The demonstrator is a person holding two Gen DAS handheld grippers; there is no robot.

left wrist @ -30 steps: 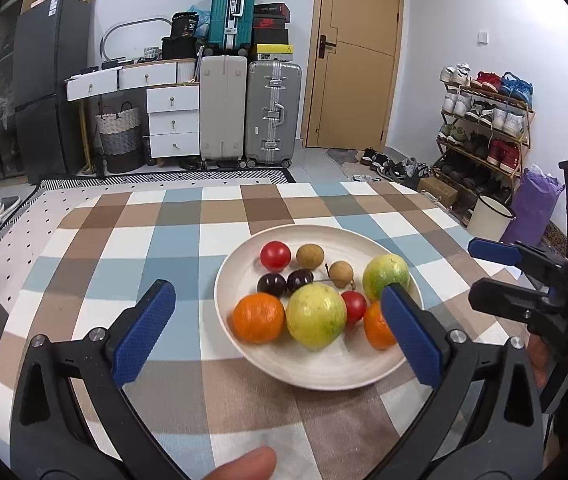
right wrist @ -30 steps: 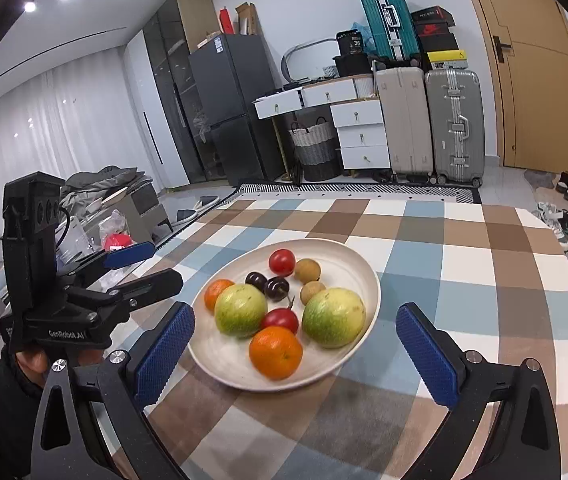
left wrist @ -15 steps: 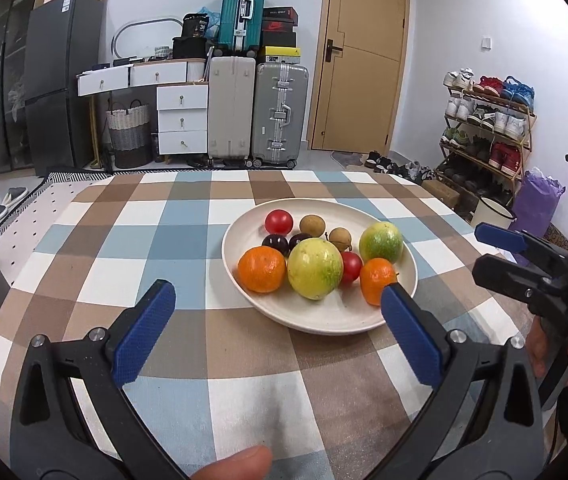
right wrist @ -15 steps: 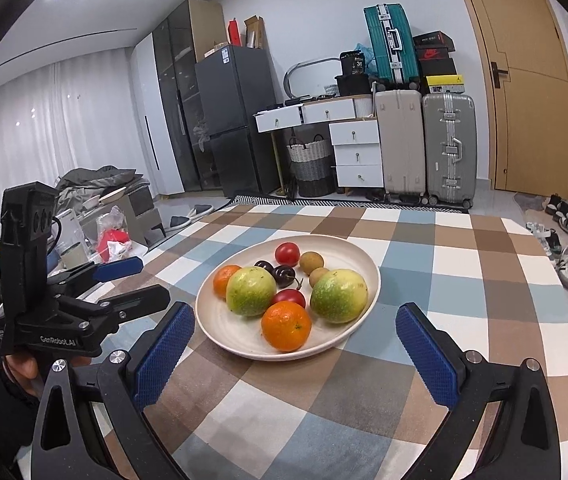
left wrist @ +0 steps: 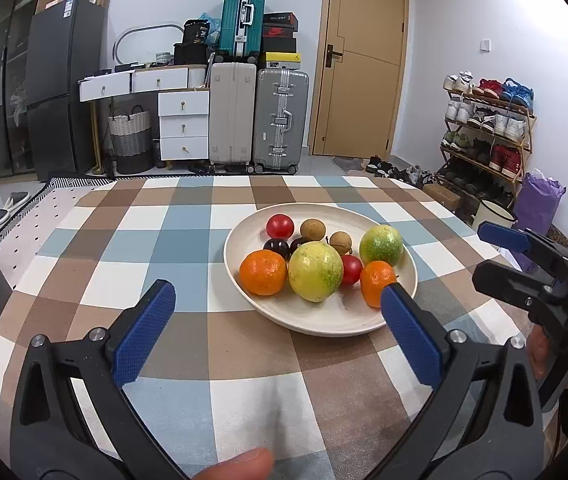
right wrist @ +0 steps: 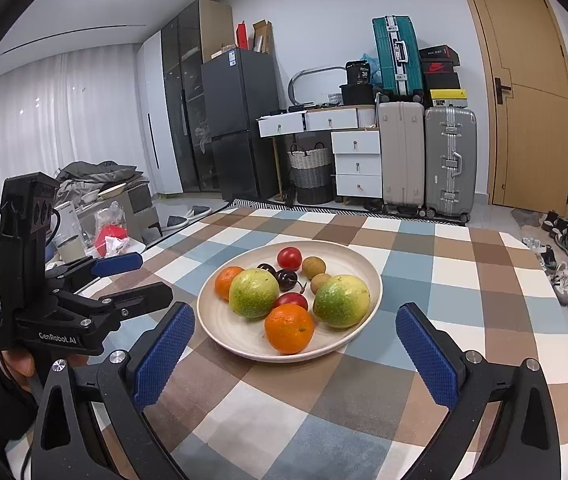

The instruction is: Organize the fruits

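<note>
One plate point(left wrist: 363, 326) holds all the fruit and sits on the checked tablecloth point(left wrist: 188, 236) toward the table's right half in the left wrist view. Contents, counted from both views: two oranges, one at the near-left point(left wrist: 263, 272) and one at the near-right point(left wrist: 377, 283); two large yellow-green round fruits, one central point(left wrist: 315, 271) and one at the right rim side point(left wrist: 381, 245); two red tomatoes, one at the back point(left wrist: 280, 226) and one half hidden between the central green fruit and the right orange point(left wrist: 351, 269); two dark cherries point(left wrist: 276, 246) with stems, touching; two small tan round fruits point(left wrist: 312, 227), possibly longans. The plate is shallow, round, cream and matte, with faint concentric ridges. The oranges have dimpled skin, the tomatoes and cherries are glossy, and the green fruits are mottled and smooth. The cloth is a blue, brown and white check. The left gripper point(left wrist: 278, 298) has its blue ribbed pads point(left wrist: 144, 336) spread wide and holds nothing; the plate's near rim lies just beyond and between its tips, offset to the right. The right gripper point(right wrist: 295, 326) is likewise spread and unloaded, with the plate's near rim between its pads point(right wrist: 427, 354). Each gripper appears in the other's view, beside the plate and apart from it.
</note>
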